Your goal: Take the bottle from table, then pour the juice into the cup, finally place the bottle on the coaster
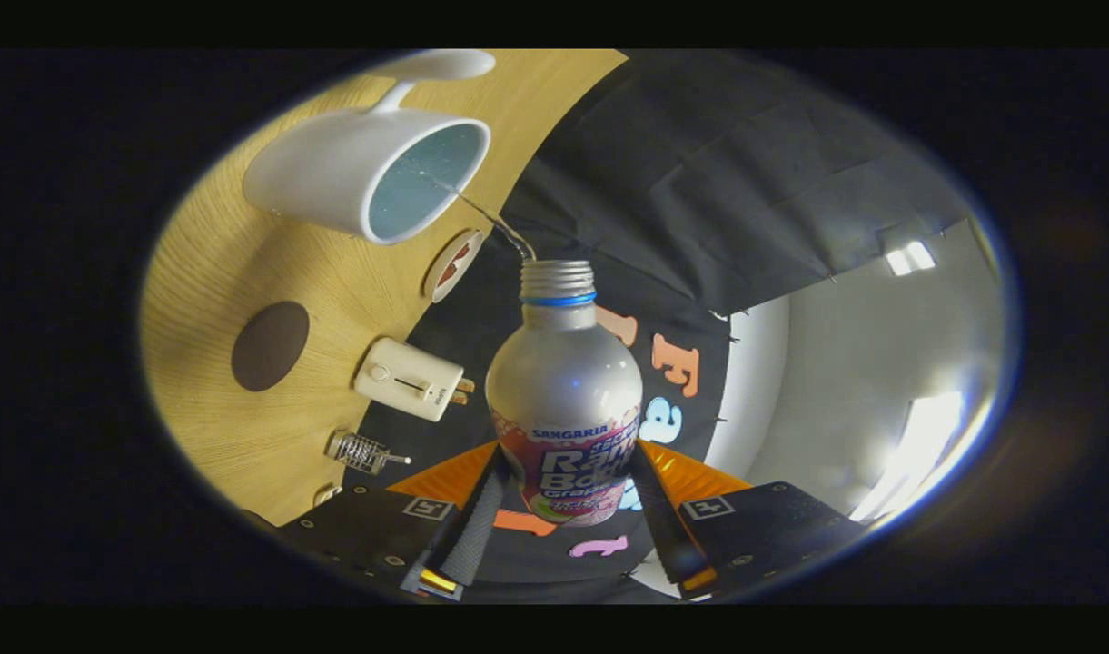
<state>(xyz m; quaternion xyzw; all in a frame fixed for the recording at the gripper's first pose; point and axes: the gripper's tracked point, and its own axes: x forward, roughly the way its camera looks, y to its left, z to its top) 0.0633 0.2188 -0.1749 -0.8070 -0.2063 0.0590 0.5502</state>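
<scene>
My tongs (563, 509) are clamped on the bottle (563, 400), with my 2 fingers (477, 527) pressing its labelled lower body from either side. The bottle is silver with a blue ring under its threaded neck, and its cap is off. I have it tipped over above the wooden tabletop (218, 272), its open mouth pointing toward the cup (372, 173). A thin stream of liquid (490, 218) runs from the mouth to the rim of the cup and into it.

The cup is white with a handle on its far side from the bottle, and its pale inside shows speckles of liquid. Just beside the cup, between it and the bottle's mouth, lies a round white disc with a red mark (452, 265). Farther along the tabletop sits a dark brown round coaster (270, 345), well apart from the cup. Near the coaster is a cream plug adapter (410, 379) with 2 metal prongs, and closer to my fingers a small metal wire piece (361, 451).
</scene>
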